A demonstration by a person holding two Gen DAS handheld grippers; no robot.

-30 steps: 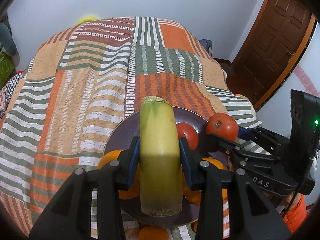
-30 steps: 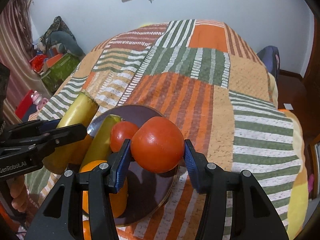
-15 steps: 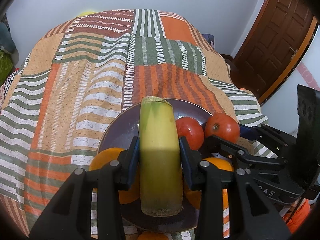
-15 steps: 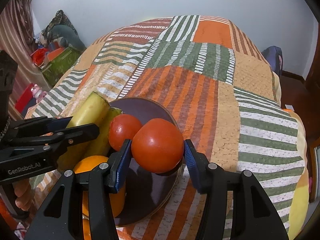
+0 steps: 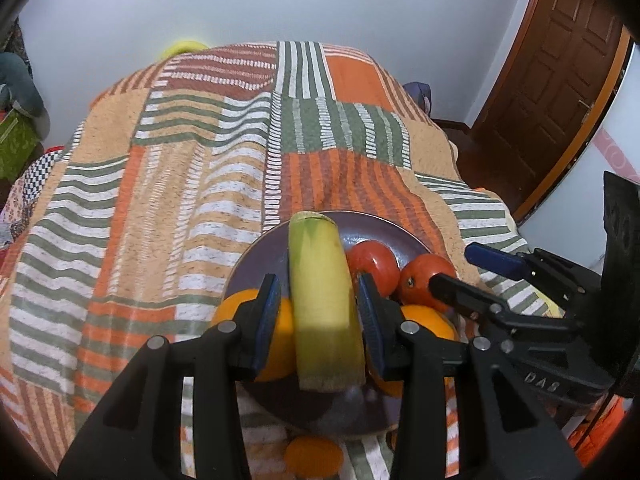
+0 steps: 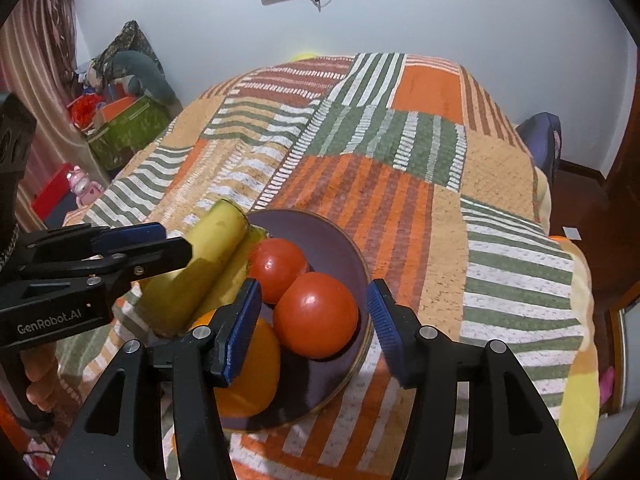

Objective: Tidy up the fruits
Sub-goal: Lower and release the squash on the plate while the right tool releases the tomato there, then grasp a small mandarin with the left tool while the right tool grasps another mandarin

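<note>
A dark plate (image 5: pixel 372 232) (image 6: pixel 332 236) lies on the striped bedspread and holds two tomatoes, oranges and bananas. My left gripper (image 5: pixel 318 320) stands open around a yellow-green banana (image 5: pixel 322 304) that rests on the plate pile, with gaps on both sides. My right gripper (image 6: pixel 314 320) is open around a red tomato (image 6: pixel 316 314) that sits on the plate next to a second tomato (image 6: pixel 276 264). Oranges (image 5: pixel 276 336) (image 6: pixel 248 368) lie at the plate's near side. A second banana (image 6: pixel 232 276) lies under the first.
The patchwork bedspread (image 5: pixel 180 168) covers the whole bed. One orange (image 5: pixel 314 456) lies off the plate at the near edge. Boxes and clutter (image 6: pixel 124 124) stand at the left by the wall. A wooden door (image 5: pixel 560 92) is at the right.
Both grippers have opened. The tomato went down from my right gripper onto the plate, and the banana settled onto the plate pile as my left jaws parted.
</note>
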